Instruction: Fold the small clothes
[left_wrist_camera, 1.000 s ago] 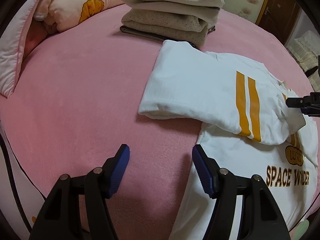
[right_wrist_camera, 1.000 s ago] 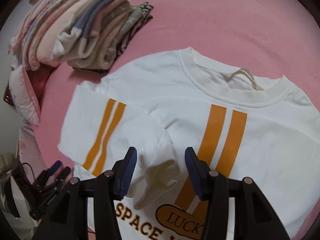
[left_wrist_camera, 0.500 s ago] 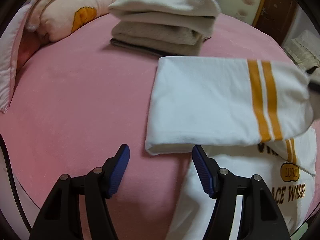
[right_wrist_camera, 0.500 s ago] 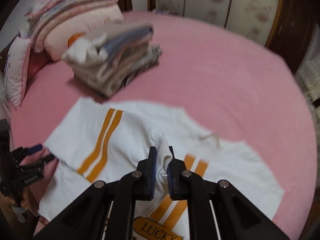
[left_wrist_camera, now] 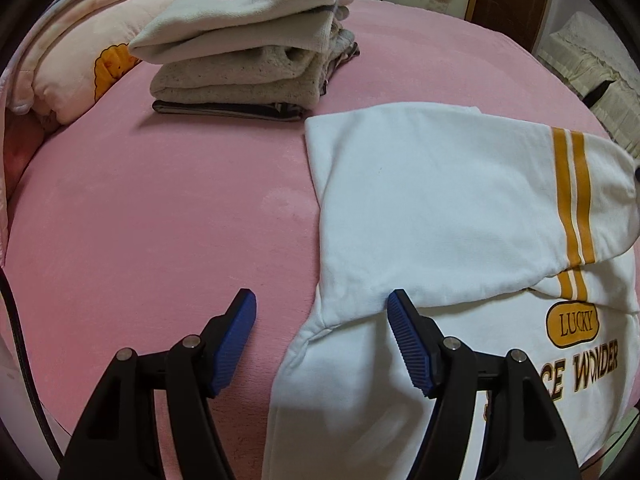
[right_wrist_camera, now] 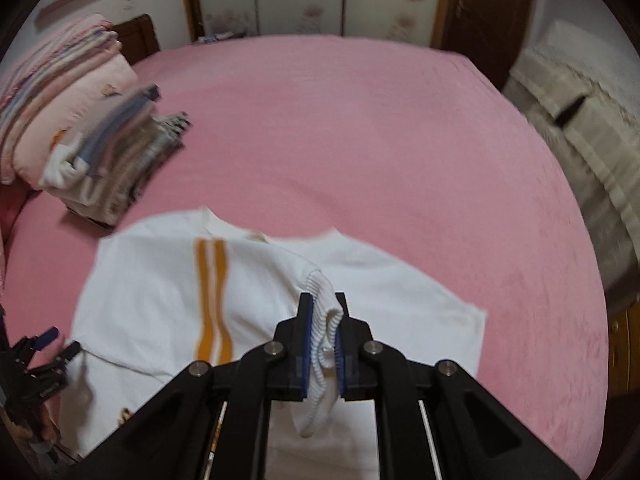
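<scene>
The white sweatshirt (left_wrist_camera: 460,220) lies spread on the pink bed (left_wrist_camera: 160,208), print side up, with "LUCKY" in an orange badge near the lower right of the left wrist view. Its sleeve (right_wrist_camera: 240,280), marked by two orange stripes, is folded across the chest and lifted at the end. The right hand-held gripper (right_wrist_camera: 322,344) is clamped on the ribbed cuff (right_wrist_camera: 320,320) of that sleeve; the blue pads pinch the cuff from both sides and a loop of rib hangs out below them. The view from that wrist is blurred at the edges.

The left hand-held gripper (left_wrist_camera: 322,332) hangs over the sweatshirt's near edge with its jaws apart and opening; its right pad sits just over the white cloth, its left pad over bare pink sheet. Nothing is pressed between them. From the right wrist the left hand-held gripper shows small at the lower left, beside the sweatshirt's edge.

Farther back on the bed sits a stack of folded clothes (left_wrist_camera: 248,52), cream and beige on top, a dark striped piece at the bottom. A pink pillow (left_wrist_camera: 80,64) lies just beside the stack, to its left.
</scene>
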Action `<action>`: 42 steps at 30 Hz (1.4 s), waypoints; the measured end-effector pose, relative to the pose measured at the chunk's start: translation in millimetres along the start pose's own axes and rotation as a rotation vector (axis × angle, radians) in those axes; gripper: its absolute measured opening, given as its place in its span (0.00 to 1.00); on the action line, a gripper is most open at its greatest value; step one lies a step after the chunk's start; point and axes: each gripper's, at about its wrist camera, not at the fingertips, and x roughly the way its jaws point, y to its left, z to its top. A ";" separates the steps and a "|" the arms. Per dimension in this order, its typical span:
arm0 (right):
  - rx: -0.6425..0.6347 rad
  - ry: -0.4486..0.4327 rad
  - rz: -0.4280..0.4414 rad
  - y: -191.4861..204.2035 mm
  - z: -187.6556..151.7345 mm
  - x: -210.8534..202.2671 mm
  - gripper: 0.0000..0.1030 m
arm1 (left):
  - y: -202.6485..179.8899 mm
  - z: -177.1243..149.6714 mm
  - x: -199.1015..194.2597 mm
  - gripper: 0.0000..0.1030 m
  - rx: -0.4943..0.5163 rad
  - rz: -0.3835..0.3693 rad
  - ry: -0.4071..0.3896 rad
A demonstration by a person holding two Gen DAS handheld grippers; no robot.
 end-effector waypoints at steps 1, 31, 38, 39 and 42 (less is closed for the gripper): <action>0.011 0.025 -0.001 -5.7 -7.2 10.1 0.05 | -0.2 -0.1 2.5 0.65 -0.003 0.004 0.008; 0.236 0.201 0.125 -88.3 -48.8 59.0 0.43 | 2.7 -8.9 10.9 0.70 -0.045 -0.044 0.061; 0.300 0.218 0.210 -83.6 -64.7 62.4 0.09 | 4.7 -8.9 12.3 0.70 -0.051 -0.040 0.068; 0.315 0.207 0.220 -84.8 -65.4 56.1 0.08 | 5.7 -8.2 11.9 0.70 -0.052 -0.038 0.065; 0.349 0.186 0.225 -89.9 -67.2 38.9 0.08 | 9.8 -6.2 12.2 0.70 -0.057 -0.042 0.064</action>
